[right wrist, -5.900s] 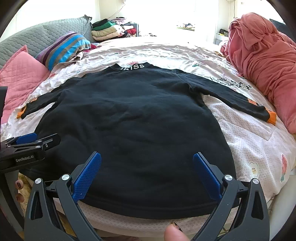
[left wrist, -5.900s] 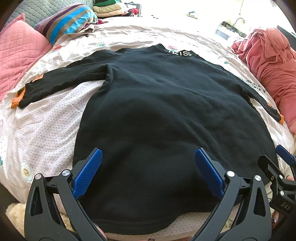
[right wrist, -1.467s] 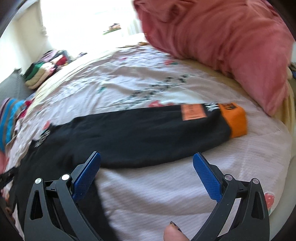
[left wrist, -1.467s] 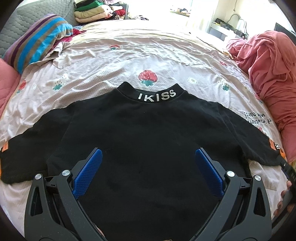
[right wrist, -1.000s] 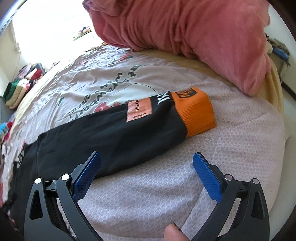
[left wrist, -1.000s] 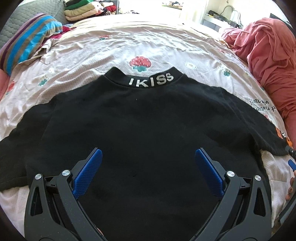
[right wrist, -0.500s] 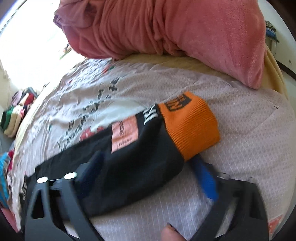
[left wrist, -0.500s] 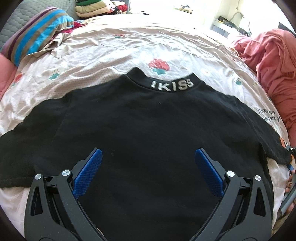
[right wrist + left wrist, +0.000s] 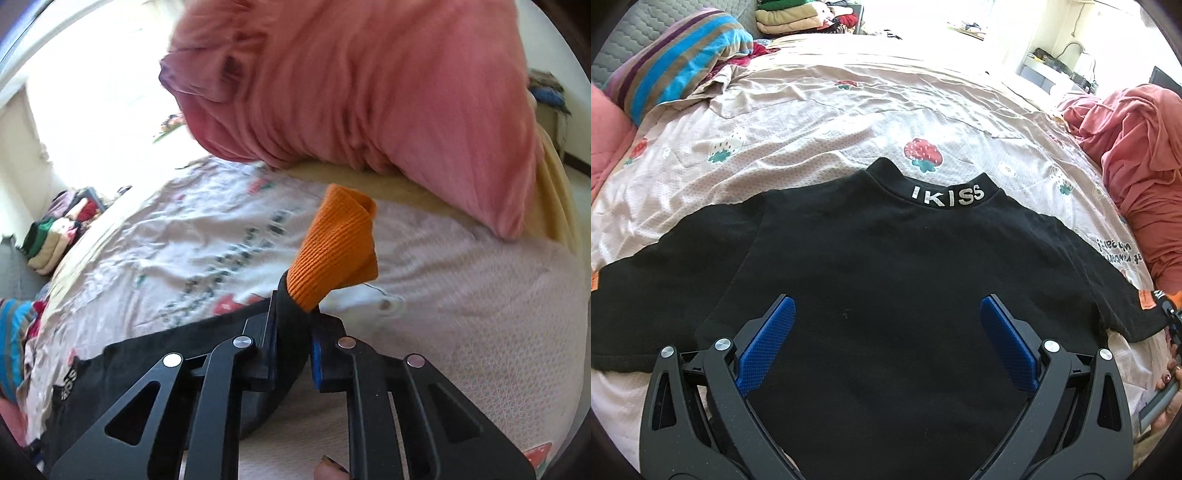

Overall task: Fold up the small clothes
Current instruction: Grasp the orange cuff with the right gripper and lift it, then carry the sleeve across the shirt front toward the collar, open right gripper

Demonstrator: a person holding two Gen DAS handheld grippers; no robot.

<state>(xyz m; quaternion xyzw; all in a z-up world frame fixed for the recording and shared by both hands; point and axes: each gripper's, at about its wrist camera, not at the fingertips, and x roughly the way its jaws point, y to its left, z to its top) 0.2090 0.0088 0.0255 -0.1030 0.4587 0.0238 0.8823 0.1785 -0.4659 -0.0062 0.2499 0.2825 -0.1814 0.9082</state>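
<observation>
A black sweatshirt [image 9: 879,266] with "IKISS" on its collar [image 9: 945,194] lies flat on the bed, both sleeves spread out. My left gripper [image 9: 886,332] is open and hovers over the middle of its body. My right gripper [image 9: 293,339] is shut on the right sleeve [image 9: 184,354] just below the orange cuff [image 9: 332,251], which stands up above the jaws. In the left wrist view that sleeve end [image 9: 1137,317] and part of the right gripper show at the far right edge.
The bed has a pale strawberry-print sheet [image 9: 820,122]. A pink blanket heap [image 9: 369,85] lies right beside the held sleeve; it also shows in the left wrist view [image 9: 1137,155]. A striped pillow [image 9: 676,77] and a stack of folded clothes [image 9: 798,18] are at the far left.
My right gripper has closed on the right sleeve by the orange cuff and lifted it off the sheet. My left gripper stays open over the sweatshirt body, shifted slightly.
</observation>
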